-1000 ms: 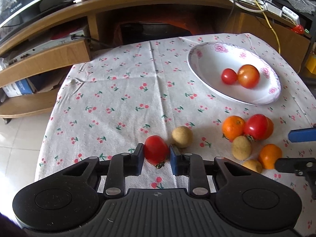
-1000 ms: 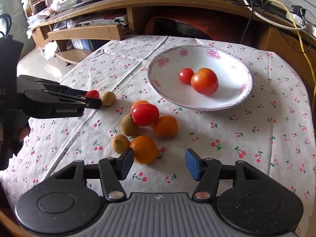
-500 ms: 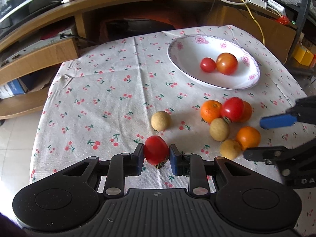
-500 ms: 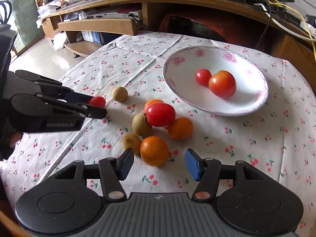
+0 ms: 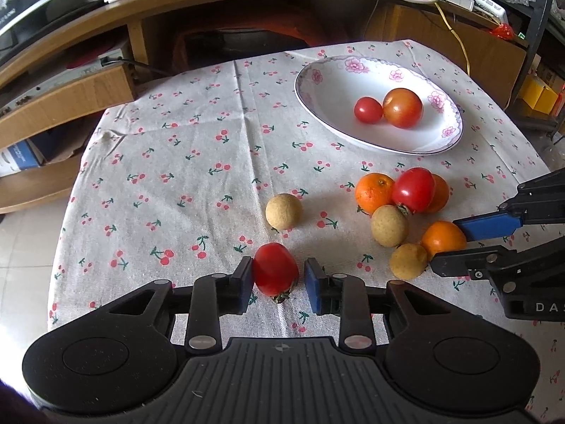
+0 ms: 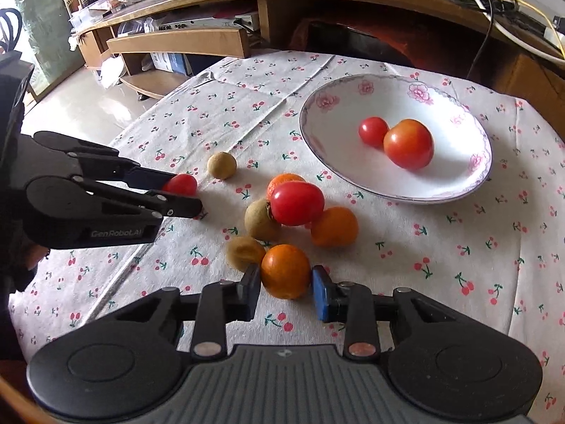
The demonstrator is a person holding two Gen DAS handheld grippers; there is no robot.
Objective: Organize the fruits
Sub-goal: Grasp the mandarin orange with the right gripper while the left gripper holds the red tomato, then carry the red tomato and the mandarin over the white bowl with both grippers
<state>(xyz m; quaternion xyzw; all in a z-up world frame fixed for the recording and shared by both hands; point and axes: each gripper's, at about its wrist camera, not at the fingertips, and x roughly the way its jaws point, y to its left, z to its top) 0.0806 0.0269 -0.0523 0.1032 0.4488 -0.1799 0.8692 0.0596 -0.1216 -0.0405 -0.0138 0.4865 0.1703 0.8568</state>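
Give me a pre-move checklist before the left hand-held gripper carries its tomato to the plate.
1. Small tomato sits between the left hand-held gripper fingers: ok.
2. Firm contact on both sides: cannot tell; a slight gap shows on the blue side.
3. Plate has free space: ok, only two tomatoes inside.
4. Path clear: not ok, a brown fruit lies just ahead.
5. Right hand-held gripper out of the way: ok, at the near orange.

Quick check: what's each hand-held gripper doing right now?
Left hand-held gripper: closed on a small red tomato.
Right hand-held gripper: open, fingers either side of an orange.
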